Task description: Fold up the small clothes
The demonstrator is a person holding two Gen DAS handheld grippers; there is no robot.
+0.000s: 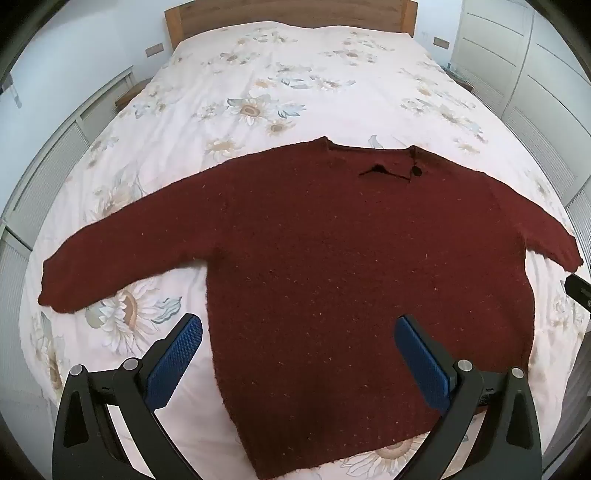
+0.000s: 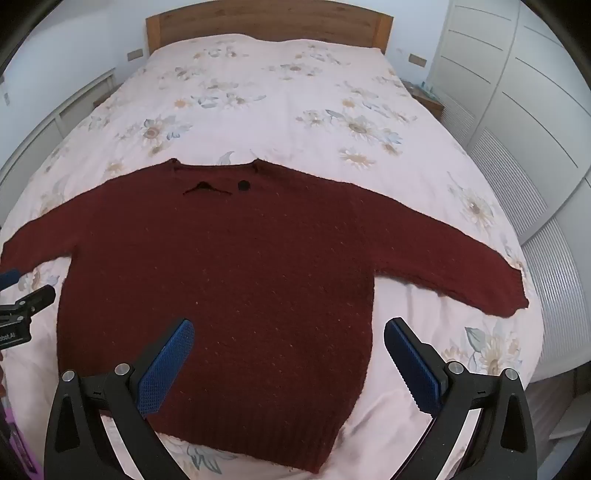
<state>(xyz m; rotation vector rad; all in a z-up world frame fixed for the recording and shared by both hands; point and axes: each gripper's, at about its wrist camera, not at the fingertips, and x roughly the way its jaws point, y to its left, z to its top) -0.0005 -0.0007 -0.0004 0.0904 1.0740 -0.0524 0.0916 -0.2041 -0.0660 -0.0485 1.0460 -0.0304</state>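
bedroom, sweater laid on a bed [image 1: 295, 74] w/ pale floral duvet, wood headboard [image 1: 288, 14] at far end, white louvred wardrobe doors [image 2: 517, 110] along the right side

near: left gripper [image 1: 297, 341] jaws spread wide, nothing in them, hovering over the lower left part of the sweater body. right gripper [image 2: 288, 343] same, wide apart and empty, over the lower right part near the hem

maroon knit sweater [image 1: 332, 258] lies flat, spread out, hem toward us, neck away. left sleeve [image 1: 118, 254] and right sleeve [image 2: 461, 266] both out sideways. dark button [image 2: 243, 185] and a small slit by the neckline

no fold started afaict

risks, my read:
- knit is thick + floppy, pinch only the top layer and front peels off the back, fold goes skewed
- duvet is soft and loose, fingers coming down steep could grab the cover along w/ the knit and drag it
- sleeves reach near the bed edges, a one-sided pull prob slides the whole garment
- grippers close together, could clash if both go for the hem
- slit could snag a fingertip
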